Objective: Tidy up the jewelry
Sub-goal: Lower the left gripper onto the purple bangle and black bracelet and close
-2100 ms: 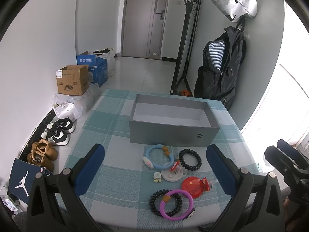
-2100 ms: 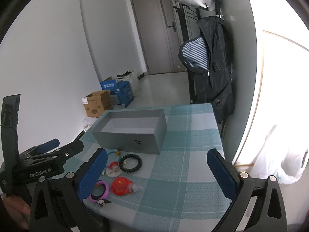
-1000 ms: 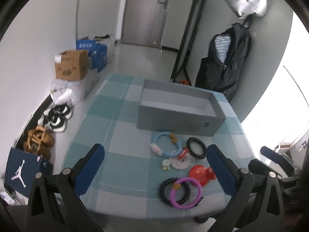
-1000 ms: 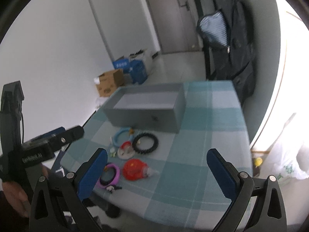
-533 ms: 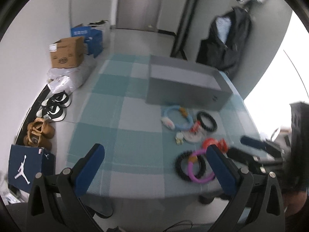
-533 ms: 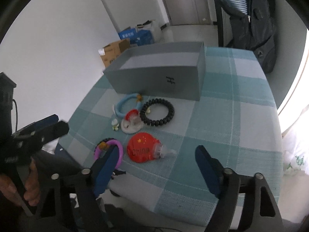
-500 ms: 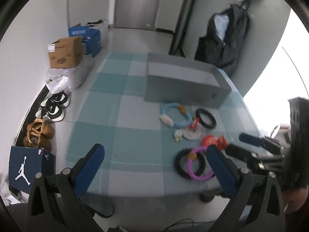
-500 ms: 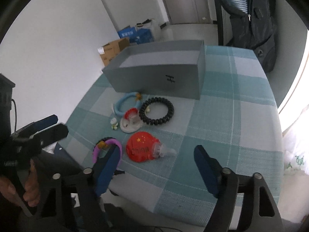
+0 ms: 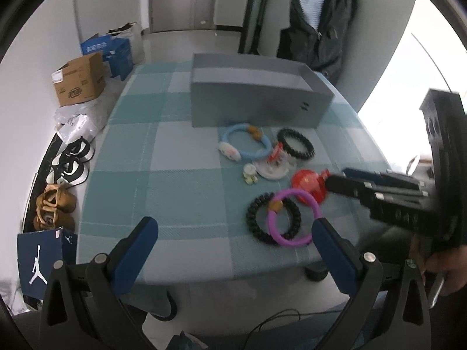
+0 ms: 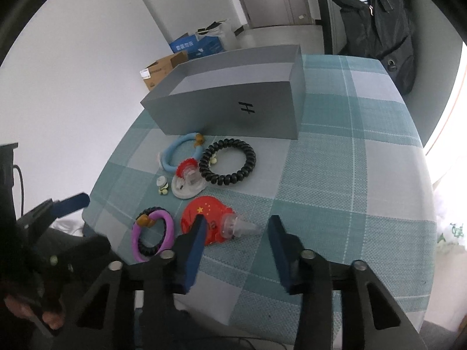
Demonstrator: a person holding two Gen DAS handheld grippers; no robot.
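An open grey box (image 9: 256, 99) (image 10: 233, 99) stands on the checked table. In front of it lie a light blue ring (image 9: 244, 143) (image 10: 178, 151), a black coil band (image 9: 295, 146) (image 10: 227, 162), a white and red clip (image 9: 274, 166) (image 10: 186, 179), a red China-flag piece (image 9: 309, 185) (image 10: 210, 218), and a purple ring (image 9: 293, 218) (image 10: 151, 233) over a second black band (image 9: 259, 218). My right gripper (image 10: 236, 233) is open, its fingers on either side of the red piece. My left gripper (image 9: 233, 245) is open and empty at the table's near edge.
Cardboard and blue boxes (image 9: 78, 83), shoes (image 9: 70, 160) and a Jordan box (image 9: 38, 259) lie on the floor left of the table. A dark jacket (image 9: 321, 29) hangs behind the table. The table edge (image 9: 204, 274) runs just ahead of my left gripper.
My right gripper has dropped toward the red piece and narrowed its opening. My left gripper has shifted so the jewelry appears nearer and to the right.
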